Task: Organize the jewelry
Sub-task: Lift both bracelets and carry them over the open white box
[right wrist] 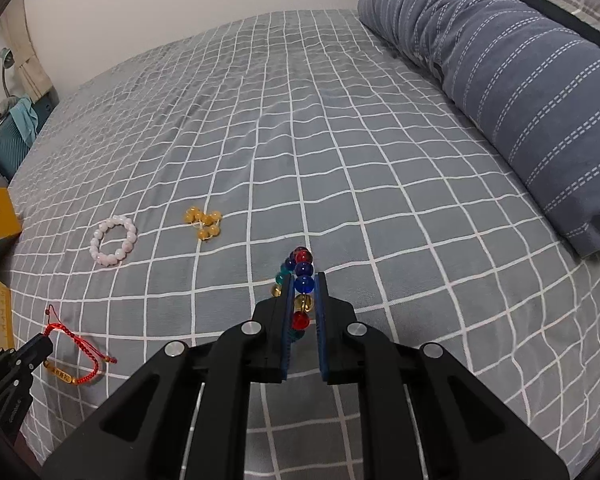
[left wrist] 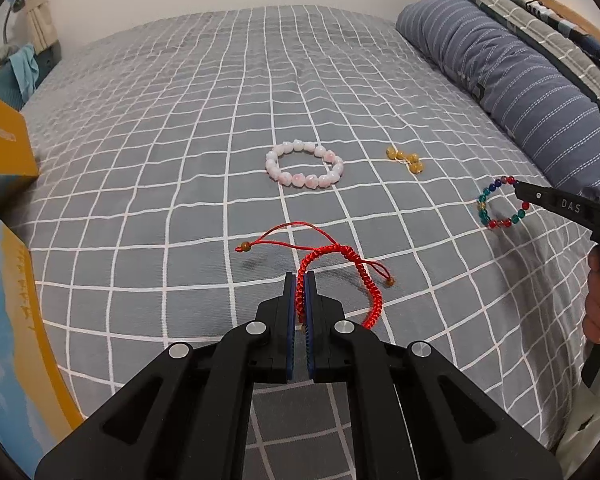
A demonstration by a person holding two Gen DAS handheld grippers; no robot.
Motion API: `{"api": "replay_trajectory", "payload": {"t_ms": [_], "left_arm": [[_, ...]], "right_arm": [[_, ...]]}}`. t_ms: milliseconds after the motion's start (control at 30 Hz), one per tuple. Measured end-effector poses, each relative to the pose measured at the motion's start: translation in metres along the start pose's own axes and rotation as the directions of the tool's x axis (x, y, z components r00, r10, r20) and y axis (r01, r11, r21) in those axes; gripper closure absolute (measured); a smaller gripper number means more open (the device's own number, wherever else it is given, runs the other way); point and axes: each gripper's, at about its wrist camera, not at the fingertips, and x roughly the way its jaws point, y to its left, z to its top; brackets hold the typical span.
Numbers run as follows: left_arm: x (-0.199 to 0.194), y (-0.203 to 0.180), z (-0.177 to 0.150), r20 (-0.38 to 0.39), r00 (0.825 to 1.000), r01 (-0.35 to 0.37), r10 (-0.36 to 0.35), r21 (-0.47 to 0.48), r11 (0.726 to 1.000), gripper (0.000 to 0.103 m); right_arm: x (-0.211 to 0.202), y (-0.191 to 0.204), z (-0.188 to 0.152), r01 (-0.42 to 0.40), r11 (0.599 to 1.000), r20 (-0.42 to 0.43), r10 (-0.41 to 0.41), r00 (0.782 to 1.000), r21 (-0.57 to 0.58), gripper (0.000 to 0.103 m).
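My left gripper (left wrist: pixel 300 280) is shut on a red braided cord bracelet (left wrist: pixel 352 272) and holds it just above the grey checked bed sheet (left wrist: pixel 180 160); its cords trail to the left. My right gripper (right wrist: pixel 304 280) is shut on a multicoloured glass bead bracelet (right wrist: pixel 303 276), which hangs lifted off the sheet in the left wrist view (left wrist: pixel 496 204). A pink-white bead bracelet (left wrist: pixel 304 164) and a small amber bead piece (left wrist: pixel 406 158) lie on the sheet beyond. In the right wrist view the red bracelet (right wrist: pixel 84 356) is at the lower left, in the left gripper (right wrist: pixel 46 338).
A long blue striped pillow (left wrist: pixel 512 80) lies along the bed's right side. A yellow box (left wrist: pixel 4 140) stands at the left edge, with a yellow-and-blue box lid (left wrist: pixel 12 320) nearer. A teal suitcase (right wrist: pixel 8 148) stands beyond the bed's far left corner.
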Motion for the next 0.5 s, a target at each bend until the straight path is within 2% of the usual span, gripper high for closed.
{"api": "replay_trajectory", "payload": {"t_ms": [500], "left_arm": [[-0.031, 0.005, -0.002, 0.048, 0.999, -0.016, 0.016, -0.004, 1.0, 0.1]], "right_arm": [[-0.035, 0.009, -0.009, -0.022, 1.0, 0.033, 0.022, 0.999, -0.01, 0.094]]}}
